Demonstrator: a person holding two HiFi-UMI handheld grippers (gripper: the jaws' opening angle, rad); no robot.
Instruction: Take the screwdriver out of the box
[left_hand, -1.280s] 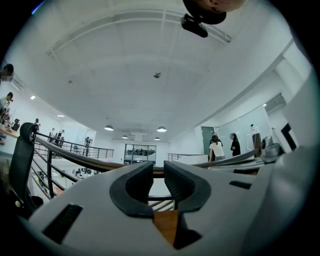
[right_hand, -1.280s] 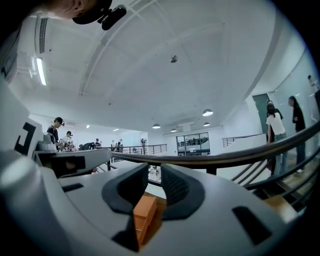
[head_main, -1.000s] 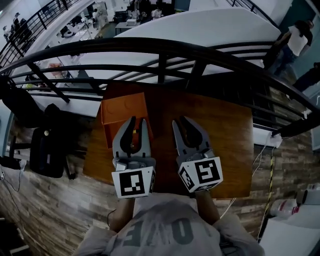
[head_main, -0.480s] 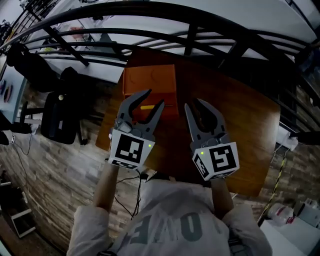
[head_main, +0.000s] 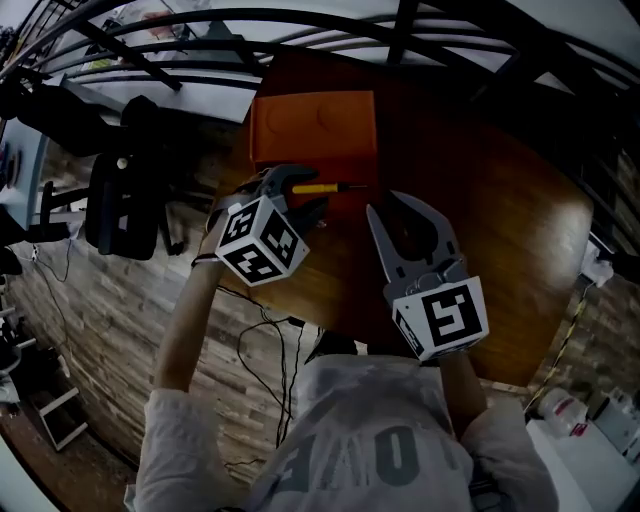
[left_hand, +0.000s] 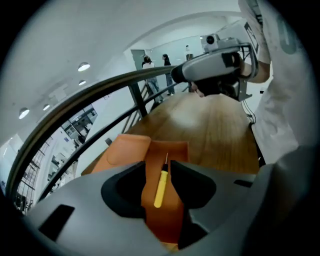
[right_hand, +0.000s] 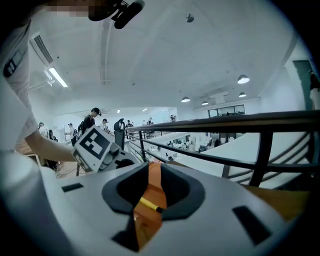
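An orange box (head_main: 312, 125) lies open on the wooden table (head_main: 490, 220). In its near tray rests the screwdriver (head_main: 325, 187), with a yellow handle and a dark shaft pointing right. My left gripper (head_main: 316, 190) is turned on its side and reaches in from the left. It is open, one jaw on each side of the handle with room to spare. The left gripper view shows the screwdriver (left_hand: 160, 186) in the gap of the left gripper (left_hand: 157, 167). My right gripper (head_main: 388, 206) hovers just right of the box, open and holding nothing.
A black railing (head_main: 400, 25) runs along the table's far side, with a drop beyond it. A dark office chair (head_main: 120, 200) stands on the plank floor at the left, and cables (head_main: 270, 320) trail by the table's near edge.
My left gripper has swung forward and rolled onto its side, so its jaws now straddle the screwdriver's handle. The right gripper has barely moved. The head view has shifted closer to the box.
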